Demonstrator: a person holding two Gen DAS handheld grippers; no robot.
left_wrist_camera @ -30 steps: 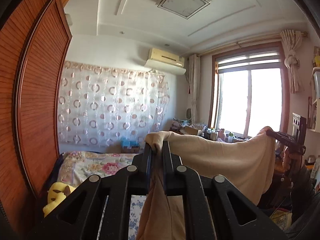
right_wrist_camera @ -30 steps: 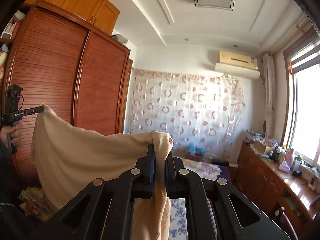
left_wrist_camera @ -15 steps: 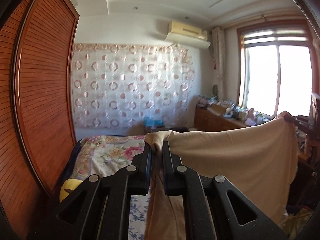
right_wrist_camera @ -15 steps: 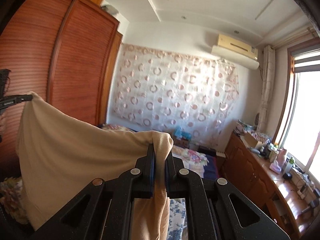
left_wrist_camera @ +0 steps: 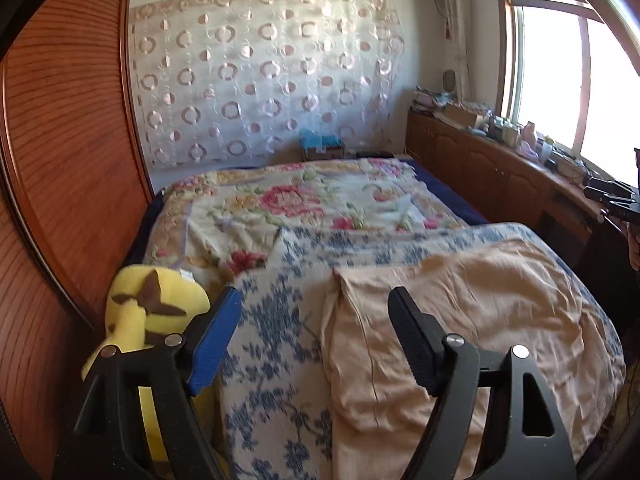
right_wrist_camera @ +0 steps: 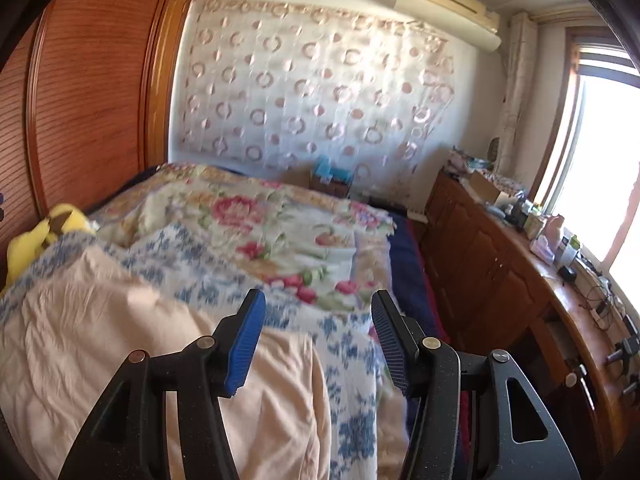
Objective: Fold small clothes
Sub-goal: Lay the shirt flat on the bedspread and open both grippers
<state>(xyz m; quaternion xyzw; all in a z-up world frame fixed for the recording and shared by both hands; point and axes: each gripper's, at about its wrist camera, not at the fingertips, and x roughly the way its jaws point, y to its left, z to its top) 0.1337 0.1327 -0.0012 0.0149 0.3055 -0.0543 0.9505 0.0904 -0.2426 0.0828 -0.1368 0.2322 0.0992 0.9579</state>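
Beige cotton garment (left_wrist_camera: 460, 300) lies spread flat on the blue-and-white floral quilt (left_wrist_camera: 276, 320) covering the bed. Left gripper (left_wrist_camera: 314, 336) and right gripper (right_wrist_camera: 316, 338) have just been opening; both jaws stand apart, nothing pinched between them.

A home bedroom: a bed with floral quilt (left_wrist_camera: 304, 204), a reddish wooden wardrobe (left_wrist_camera: 68, 152), a wall air conditioner (right_wrist_camera: 448, 0).
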